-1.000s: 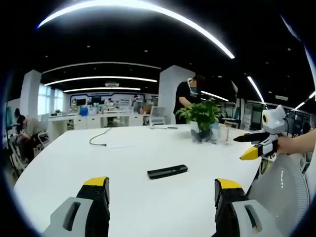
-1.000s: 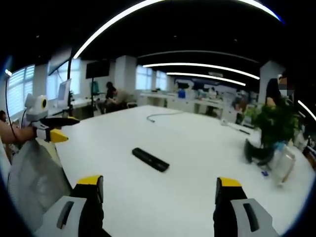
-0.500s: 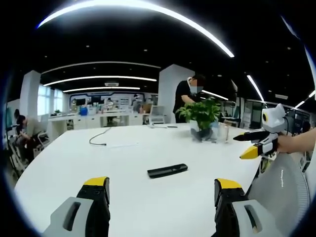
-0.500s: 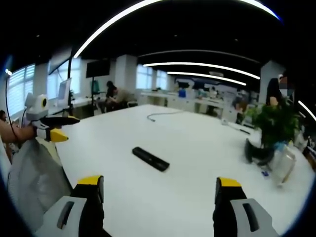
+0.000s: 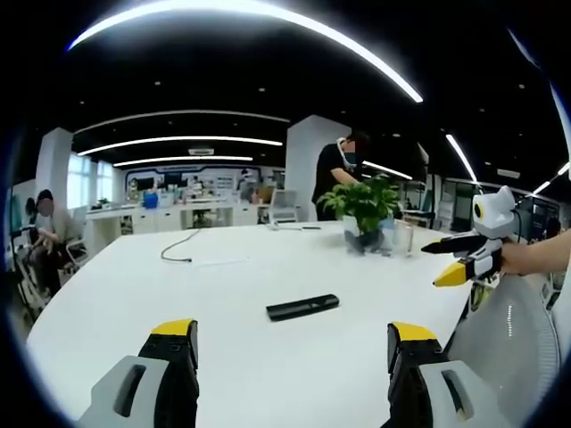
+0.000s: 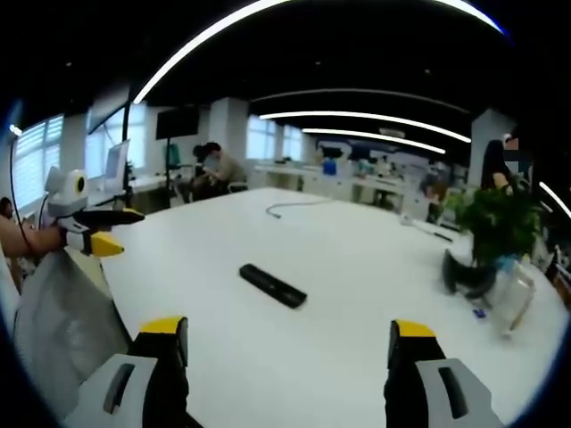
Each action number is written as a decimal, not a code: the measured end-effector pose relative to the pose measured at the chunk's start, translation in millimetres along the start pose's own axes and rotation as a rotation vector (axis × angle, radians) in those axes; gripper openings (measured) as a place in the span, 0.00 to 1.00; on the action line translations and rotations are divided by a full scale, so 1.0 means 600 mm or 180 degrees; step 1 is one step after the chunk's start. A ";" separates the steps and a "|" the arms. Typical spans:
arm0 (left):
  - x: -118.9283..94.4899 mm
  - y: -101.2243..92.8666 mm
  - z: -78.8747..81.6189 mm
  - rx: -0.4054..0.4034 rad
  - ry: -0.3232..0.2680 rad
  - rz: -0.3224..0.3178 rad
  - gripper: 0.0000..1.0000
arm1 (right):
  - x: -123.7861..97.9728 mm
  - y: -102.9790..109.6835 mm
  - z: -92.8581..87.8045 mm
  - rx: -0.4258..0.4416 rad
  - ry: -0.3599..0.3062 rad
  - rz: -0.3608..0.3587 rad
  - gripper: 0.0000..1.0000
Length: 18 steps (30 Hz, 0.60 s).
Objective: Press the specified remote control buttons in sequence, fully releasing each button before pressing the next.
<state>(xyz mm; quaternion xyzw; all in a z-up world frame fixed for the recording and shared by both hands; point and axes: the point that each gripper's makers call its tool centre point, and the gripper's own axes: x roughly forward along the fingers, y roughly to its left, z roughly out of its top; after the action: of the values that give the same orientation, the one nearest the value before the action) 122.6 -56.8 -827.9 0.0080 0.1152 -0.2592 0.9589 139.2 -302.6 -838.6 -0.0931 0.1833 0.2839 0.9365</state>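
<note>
A black remote control point(image 5: 302, 308) lies flat on the white table point(image 5: 134, 294), well ahead of both grippers. My left gripper point(image 5: 290, 357) stands open near the table's front edge, its jaws wide apart with nothing between them. My right gripper point(image 6: 287, 357) is open too, its jaws empty, and the remote control point(image 6: 272, 286) lies ahead of it. The right gripper point(image 5: 459, 260) comes into the left gripper view at the right, held by a hand. In the right gripper view the left gripper point(image 6: 94, 230) hangs at the left, over a chair.
A potted plant point(image 5: 366, 214) and a clear glass point(image 5: 407, 241) stand at the table's far right. A grey cable point(image 5: 181, 247) lies on the far side. A mesh chair back point(image 6: 62, 330) stands by the table edge. People sit and stand at desks behind.
Both grippers and the remote hold still. The people in the background have shifted a little.
</note>
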 end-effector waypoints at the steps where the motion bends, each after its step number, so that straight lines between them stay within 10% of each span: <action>1: 0.000 0.000 0.000 -0.0001 0.0005 0.0001 0.91 | 0.000 0.000 0.000 0.0001 -0.0003 0.0003 0.92; 18: -0.001 -0.001 -0.002 0.0028 0.0030 -0.0002 0.91 | 0.000 0.002 0.000 0.0009 -0.0010 0.0013 0.92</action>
<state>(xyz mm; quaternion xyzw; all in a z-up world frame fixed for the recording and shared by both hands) 121.4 -56.8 -829.1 0.0134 0.1185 -0.2600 0.9582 138.8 -301.8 -838.9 -0.0908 0.1824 0.2858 0.9364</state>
